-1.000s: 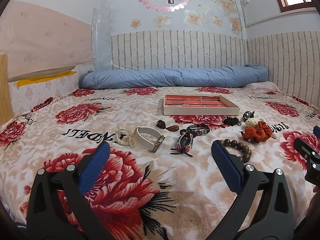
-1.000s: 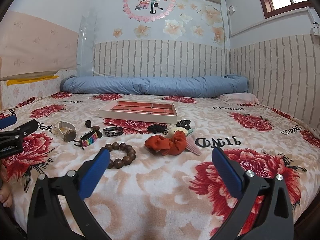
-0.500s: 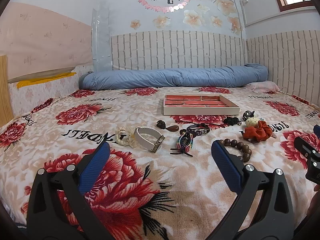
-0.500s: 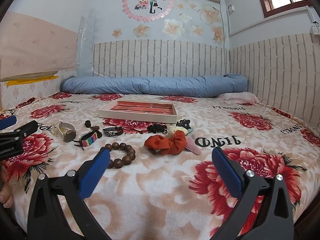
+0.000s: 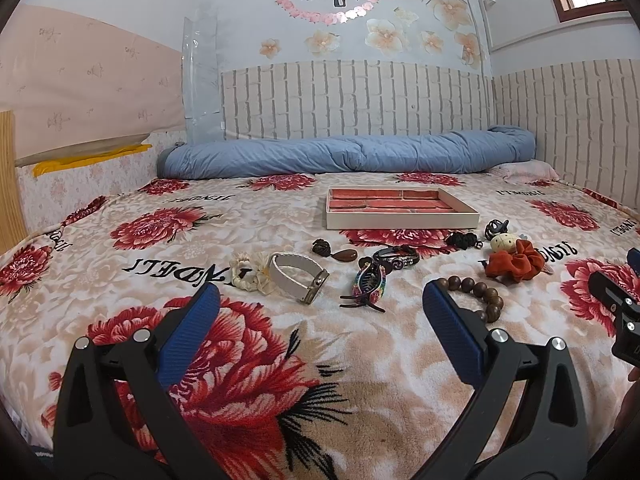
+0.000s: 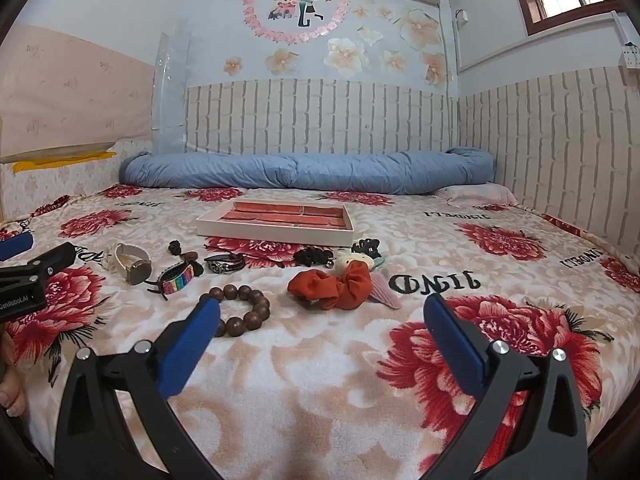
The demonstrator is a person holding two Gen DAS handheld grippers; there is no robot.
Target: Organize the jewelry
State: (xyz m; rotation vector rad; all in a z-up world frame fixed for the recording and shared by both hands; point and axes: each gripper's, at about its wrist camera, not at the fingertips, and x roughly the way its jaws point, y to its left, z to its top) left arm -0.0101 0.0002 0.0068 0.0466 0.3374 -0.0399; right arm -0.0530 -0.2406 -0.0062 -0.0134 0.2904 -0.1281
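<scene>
Floral red-and-cream blanket (image 5: pixel 248 360) covered the bed across the lower half of both views, with a rolled blue quilt (image 5: pixel 348 158) along the brick-pattern wall at mid-frame. Just below the quilt, near the centre of the left view, sat the jewelry tray (image 5: pixel 400 222), its red-lined compartments holding nothing that could be seen.

Below the tray the pieces lay scattered in a loose row. At centre-left of the left view a white watch (image 5: pixel 298 276) rested against a cream scrunchie (image 5: pixel 248 272). A dark pendant (image 5: pixel 346 256) lay just above and right of the watch. A multicoloured hair claw (image 5: pixel 370 284) sat at centre, touching a black bracelet (image 5: pixel 396 256) above it. A wooden bead bracelet (image 5: pixel 476 292) lay right of centre, partly behind the finger of the left gripper (image 5: pixel 320 308). An orange scrunchie (image 5: pixel 516 264) lay at the right, touching a cream ball-shaped piece (image 5: pixel 503 243).

The left gripper hung above the blanket at the bottom of its frame, jaws spread wide and empty. The right gripper (image 6: pixel 320 316) was likewise spread apart, grasping nothing, with the bead bracelet just beside its left finger.
</scene>
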